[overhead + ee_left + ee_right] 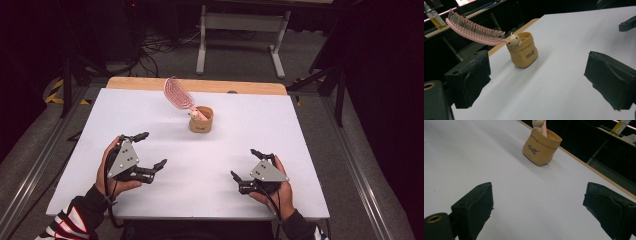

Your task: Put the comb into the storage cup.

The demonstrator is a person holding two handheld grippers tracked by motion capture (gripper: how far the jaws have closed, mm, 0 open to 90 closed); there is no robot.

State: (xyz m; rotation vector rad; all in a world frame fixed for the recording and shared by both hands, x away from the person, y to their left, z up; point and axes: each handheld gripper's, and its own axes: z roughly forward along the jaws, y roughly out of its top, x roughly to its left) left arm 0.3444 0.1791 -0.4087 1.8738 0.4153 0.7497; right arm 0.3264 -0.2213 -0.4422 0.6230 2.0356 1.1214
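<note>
Two hands come in from 6 o'clock, each holding a claw low over the tabletop. The left hand (107, 167), in a striped sleeve, grips the left claw (150, 150) at about 8 o'clock, its jaws spread wide and pointing toward 2 o'clock. The right hand (280, 187) holds the right claw (246, 164) at about 4 o'clock, jaws also wide apart, pointing toward 10 o'clock. Both claws hold nothing.
</note>
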